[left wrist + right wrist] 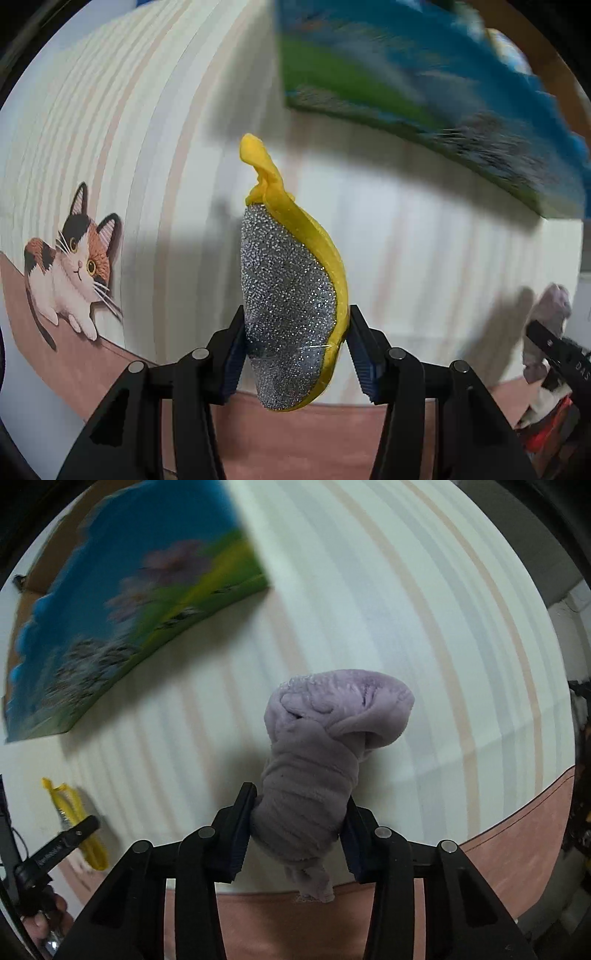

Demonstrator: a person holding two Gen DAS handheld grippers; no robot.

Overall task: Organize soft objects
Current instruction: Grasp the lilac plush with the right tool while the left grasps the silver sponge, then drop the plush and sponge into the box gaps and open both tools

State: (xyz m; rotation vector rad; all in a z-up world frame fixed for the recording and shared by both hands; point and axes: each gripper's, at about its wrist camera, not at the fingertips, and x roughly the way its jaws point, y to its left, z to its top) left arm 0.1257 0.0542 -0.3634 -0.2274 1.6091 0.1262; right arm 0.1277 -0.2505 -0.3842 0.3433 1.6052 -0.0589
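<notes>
My left gripper (pixel 297 332) is shut on a scrubbing sponge (pixel 288 288) with a glittery silver face and a yellow back; its knotted yellow tip points away from me. My right gripper (pixel 299 808) is shut on a rolled lilac fleece cloth (pixel 325 731), whose wider end bulges beyond the pads. Both hang above the striped tablecloth (pixel 424 229). In the left wrist view the lilac cloth (pixel 550 306) and right gripper (pixel 554 350) show at the right edge. The right wrist view has the sponge (pixel 72 808) and left gripper (pixel 79 829) at its left edge.
A blue and green felt box (pixel 406 74) printed with flowers stands on the table, blurred, also seen as the box (pixel 129 590) at upper left. The cloth carries a cat picture (pixel 74 266) and a pink band (pixel 517 834). A hand (pixel 40 919) shows at lower left.
</notes>
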